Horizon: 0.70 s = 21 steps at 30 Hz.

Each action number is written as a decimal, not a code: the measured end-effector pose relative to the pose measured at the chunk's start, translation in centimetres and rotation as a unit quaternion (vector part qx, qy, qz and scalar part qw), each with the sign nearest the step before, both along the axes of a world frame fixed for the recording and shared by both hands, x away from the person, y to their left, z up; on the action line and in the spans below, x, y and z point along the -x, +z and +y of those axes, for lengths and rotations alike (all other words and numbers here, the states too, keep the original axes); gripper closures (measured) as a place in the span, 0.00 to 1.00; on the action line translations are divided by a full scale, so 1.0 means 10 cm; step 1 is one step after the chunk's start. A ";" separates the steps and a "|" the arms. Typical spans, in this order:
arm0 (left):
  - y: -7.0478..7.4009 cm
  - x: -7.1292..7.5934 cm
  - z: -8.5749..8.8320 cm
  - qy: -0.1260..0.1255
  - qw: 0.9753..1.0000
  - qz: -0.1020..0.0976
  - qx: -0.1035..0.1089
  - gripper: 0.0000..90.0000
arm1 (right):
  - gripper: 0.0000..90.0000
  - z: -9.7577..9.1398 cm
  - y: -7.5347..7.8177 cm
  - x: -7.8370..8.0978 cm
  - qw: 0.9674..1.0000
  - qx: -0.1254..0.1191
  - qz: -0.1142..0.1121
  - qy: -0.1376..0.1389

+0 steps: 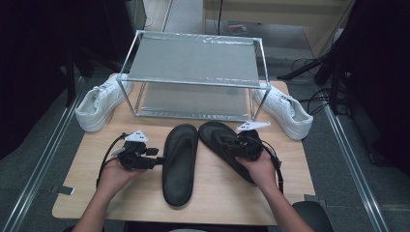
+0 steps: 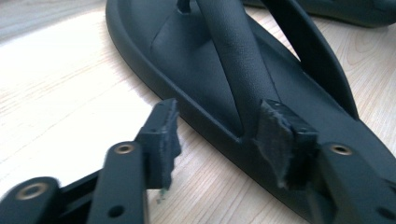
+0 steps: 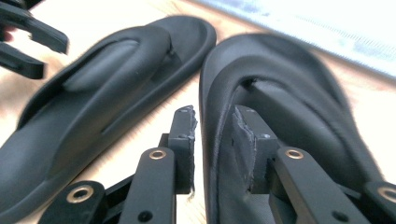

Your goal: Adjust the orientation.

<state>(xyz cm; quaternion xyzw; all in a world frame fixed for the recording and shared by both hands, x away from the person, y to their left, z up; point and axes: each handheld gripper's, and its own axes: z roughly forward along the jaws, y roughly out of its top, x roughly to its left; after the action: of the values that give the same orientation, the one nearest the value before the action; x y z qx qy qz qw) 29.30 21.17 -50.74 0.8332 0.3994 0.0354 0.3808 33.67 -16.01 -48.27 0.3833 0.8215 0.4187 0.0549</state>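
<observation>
- Black flip-flops lie side by side on the wooden table (image 1: 96, 193) in the high view: left flip-flop (image 1: 180, 164), right flip-flop (image 1: 222, 145). Left gripper (image 1: 159, 161) meets one's edge; right gripper (image 1: 231, 142) lies over the other.
- Left gripper view: its jaws straddle the left flip-flop (image 2: 243, 84) rim, parted, one pad against the strap.
- Right gripper view: its jaws straddle the right flip-flop (image 3: 289, 107) rim with gaps, not clamped.

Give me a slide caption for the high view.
Two tools grip two black sandals before a metal rack.
</observation>
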 end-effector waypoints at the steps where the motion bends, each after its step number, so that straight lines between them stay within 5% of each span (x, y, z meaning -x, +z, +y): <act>1: -0.01 0.00 -0.01 0.004 1.000 0.004 0.003 0.58 | 0.84 -0.04 0.03 0.01 1.000 0.003 -0.006 0.000; 3: -0.04 -0.02 -0.01 0.018 1.000 0.012 0.009 0.65 | 0.98 -0.12 0.05 0.03 1.000 0.010 -0.006 -0.001; 9: -0.07 -0.03 -0.04 0.017 1.000 0.004 0.001 0.91 | 1.00 -0.20 0.04 0.00 1.000 0.014 0.013 -0.009; 13: -0.08 -0.02 -0.08 0.007 1.000 0.004 -0.007 0.92 | 1.00 -0.13 -0.02 -0.01 0.999 0.037 0.018 0.001; 21: -0.09 -0.02 -0.07 0.005 1.000 0.004 -0.004 0.92 | 1.00 -0.03 -0.04 0.02 0.999 0.043 0.020 0.017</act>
<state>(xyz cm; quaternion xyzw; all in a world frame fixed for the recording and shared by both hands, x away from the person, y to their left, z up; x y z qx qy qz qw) 29.50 20.48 -51.65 0.8329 0.4052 0.0357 0.3752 33.52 -16.31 -48.70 0.3752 0.8459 0.3762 0.0474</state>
